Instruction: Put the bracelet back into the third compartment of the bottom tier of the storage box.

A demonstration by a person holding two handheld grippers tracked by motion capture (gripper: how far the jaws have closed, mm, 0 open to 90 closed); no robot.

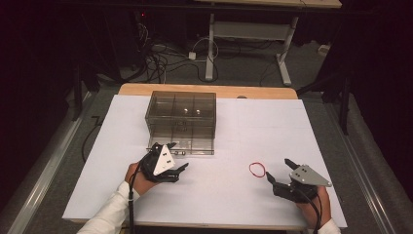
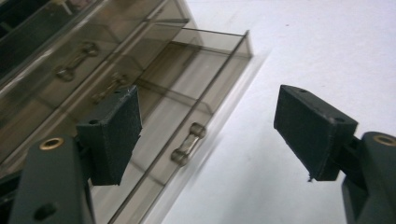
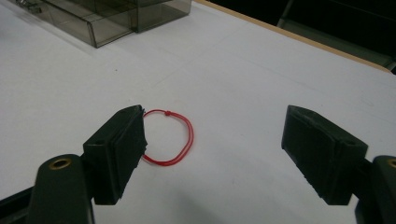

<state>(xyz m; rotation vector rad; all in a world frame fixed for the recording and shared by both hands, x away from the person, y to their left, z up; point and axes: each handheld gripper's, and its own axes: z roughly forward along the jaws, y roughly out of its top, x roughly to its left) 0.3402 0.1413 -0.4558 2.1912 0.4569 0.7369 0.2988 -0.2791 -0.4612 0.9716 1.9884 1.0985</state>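
A smoky clear plastic drawer box (image 1: 180, 114) stands on the white table top, its lowest drawer (image 1: 187, 146) pulled out toward me. In the left gripper view that drawer (image 2: 187, 93) lies open with its small handle (image 2: 187, 143) between the jaws. My left gripper (image 1: 171, 163) hangs open just in front of the drawer, holding nothing. A red loop of cord (image 1: 257, 169) lies flat on the table to the right. My right gripper (image 1: 279, 170) stands open just right of it; the red loop (image 3: 170, 136) sits by the left pad (image 3: 122, 149).
The white sheet (image 1: 253, 126) covers a wooden table whose far edge (image 1: 209, 90) shows beyond the box. Behind stand another table's legs (image 1: 210, 48) and cables on the floor. Open white surface spreads between the two grippers.
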